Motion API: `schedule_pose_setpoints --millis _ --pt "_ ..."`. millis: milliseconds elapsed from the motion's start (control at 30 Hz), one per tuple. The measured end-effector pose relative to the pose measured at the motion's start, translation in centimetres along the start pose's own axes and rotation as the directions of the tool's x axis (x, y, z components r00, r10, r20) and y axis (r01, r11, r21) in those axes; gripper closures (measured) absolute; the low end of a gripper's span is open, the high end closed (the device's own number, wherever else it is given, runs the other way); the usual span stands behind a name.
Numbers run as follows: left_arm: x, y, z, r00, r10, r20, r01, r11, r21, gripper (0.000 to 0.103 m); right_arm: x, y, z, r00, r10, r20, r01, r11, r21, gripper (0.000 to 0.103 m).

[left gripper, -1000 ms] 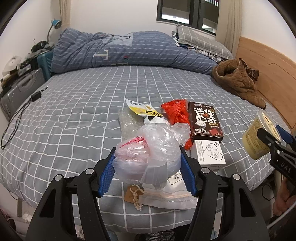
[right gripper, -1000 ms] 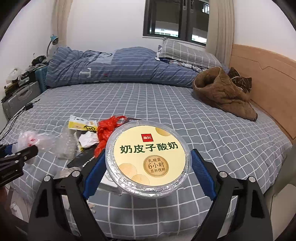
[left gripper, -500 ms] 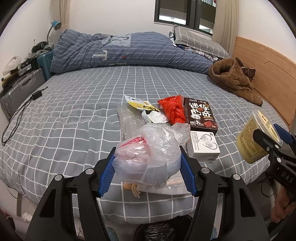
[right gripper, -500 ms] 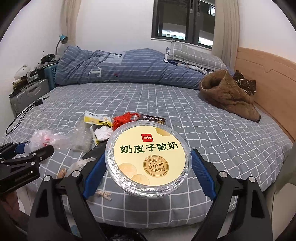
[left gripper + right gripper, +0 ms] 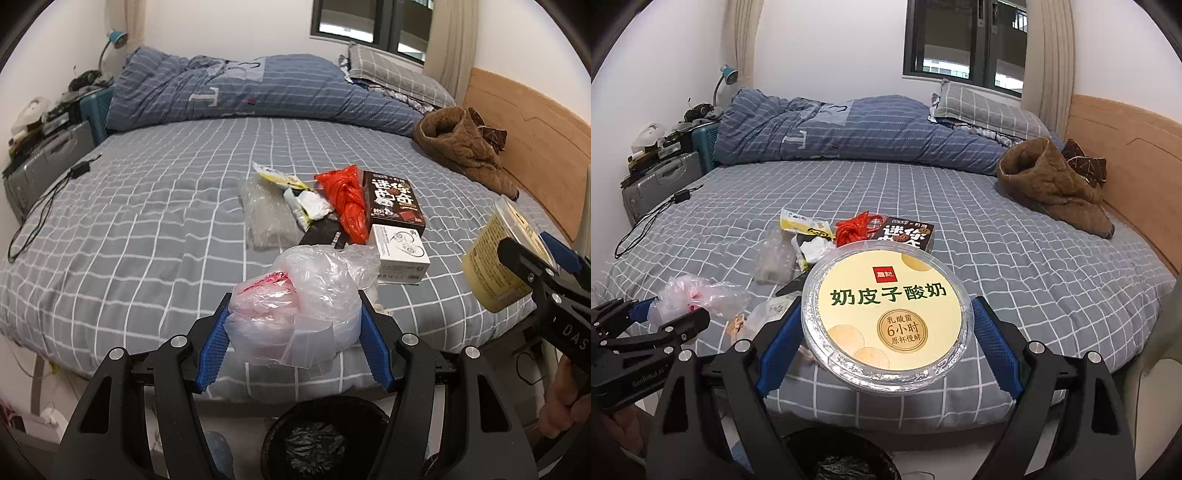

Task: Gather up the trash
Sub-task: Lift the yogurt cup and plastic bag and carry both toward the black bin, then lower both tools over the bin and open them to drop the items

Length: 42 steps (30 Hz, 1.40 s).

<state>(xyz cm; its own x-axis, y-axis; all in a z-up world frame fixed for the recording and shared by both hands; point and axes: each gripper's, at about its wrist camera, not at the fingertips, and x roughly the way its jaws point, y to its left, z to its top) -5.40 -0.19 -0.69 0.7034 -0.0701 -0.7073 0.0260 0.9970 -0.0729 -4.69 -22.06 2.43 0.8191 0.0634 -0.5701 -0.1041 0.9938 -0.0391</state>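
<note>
My left gripper [image 5: 293, 349] is shut on a crumpled clear plastic bag [image 5: 299, 306] with red print, held past the bed's near edge. My right gripper [image 5: 886, 341] is shut on a round yellow yogurt cup [image 5: 886, 314] with a foil-rimmed lid; the same cup [image 5: 496, 258] shows at the right of the left wrist view. A black-lined trash bin [image 5: 325, 439] stands on the floor just below both grippers. On the bed lie a red plastic bag [image 5: 347, 206], a dark snack box [image 5: 393, 203], a white earphone box [image 5: 400, 254], a yellow wrapper [image 5: 275, 177] and a clear bubble bag [image 5: 264, 218].
The grey checked bed [image 5: 147, 206] has a rolled blue duvet [image 5: 240, 92] at the back and a brown coat [image 5: 465, 147] by the wooden headboard. A suitcase [image 5: 44, 162] and a cable [image 5: 40, 210] sit at the left. A hand [image 5: 561, 398] grips the right tool.
Both grippers have drawn back from the bed with their loads. The bed's near edge and the trash bin below have come into view.
</note>
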Motion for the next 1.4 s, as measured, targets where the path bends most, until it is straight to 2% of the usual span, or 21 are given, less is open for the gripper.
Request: schedule_pose_setpoints --millis 867,1400 --pt "-4.7 -0.9 -4.3 1.0 -0.003 -0.03 0.003 1.0 -0.007 0.041 -5.0 1.1 -4.6 0.998 0.051 -0.039 -0.051 0.999 0.003 0.019" --pt "-7.8 -0.7 -5.8 0.999 0.008 -0.046 -0.009 1.0 -0.028 0.041 -7.8 1.7 -6.0 0.997 0.059 -0.055 -0.059 0.998 0.006 0.019"
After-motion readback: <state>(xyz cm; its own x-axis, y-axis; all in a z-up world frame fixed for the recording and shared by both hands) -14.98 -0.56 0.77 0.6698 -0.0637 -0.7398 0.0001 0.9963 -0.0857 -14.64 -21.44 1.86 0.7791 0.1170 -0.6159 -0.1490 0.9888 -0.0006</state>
